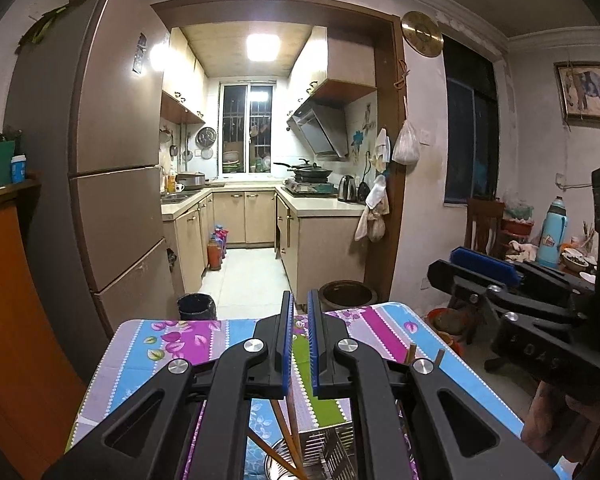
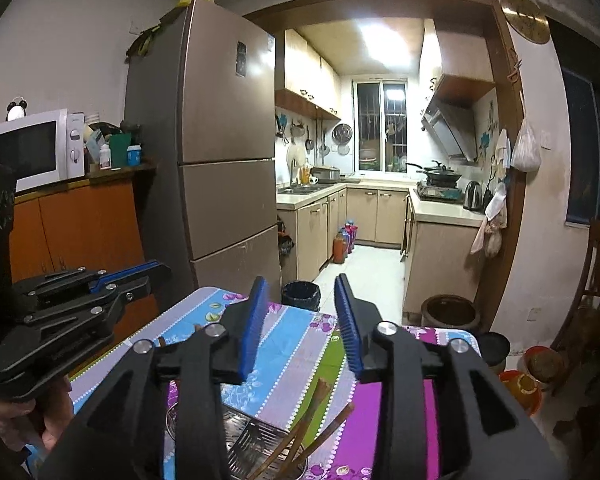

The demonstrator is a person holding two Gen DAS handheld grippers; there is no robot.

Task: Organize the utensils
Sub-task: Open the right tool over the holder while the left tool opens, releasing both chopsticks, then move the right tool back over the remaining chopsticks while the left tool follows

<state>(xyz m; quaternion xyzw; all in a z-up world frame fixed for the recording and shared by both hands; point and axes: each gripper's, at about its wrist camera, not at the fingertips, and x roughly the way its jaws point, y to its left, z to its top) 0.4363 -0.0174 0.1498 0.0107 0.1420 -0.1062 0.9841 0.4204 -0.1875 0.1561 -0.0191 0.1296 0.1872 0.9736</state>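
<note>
A small table (image 1: 148, 344) with a flowery striped cloth is seen in front of a kitchen doorway. A tall brown fridge (image 2: 220, 140) is stood at the left of the doorway, and a white microwave (image 2: 32, 148) is set on an orange cabinet beside it. A black bin (image 2: 301, 296) and a dark clay pot (image 2: 450, 312) are placed on the floor just past the far edge of the table. A blue flask (image 1: 553, 226) is seen far off at the right. At the near edge of the table, a shiny metal holder (image 2: 252, 440) is found, and brown wooden chopsticks (image 2: 312, 420) are stuck up out of it, tilted to the right. The holder is partly hidden under both tools, so not much of it can be made out. Both tools are held above the holder, side by side and well apart, and are pointed a little down toward the table and the kitchen. Part of a hand (image 2: 40, 416) is seen under the left tool. The left tool (image 1: 300, 344) is nearly closed, with only a thin gap left between its blue pads, and nothing is held in it. The right tool (image 2: 300, 328) is kept apart, with a wide gap between its blue pads, and nothing is held or touched by it.
</note>
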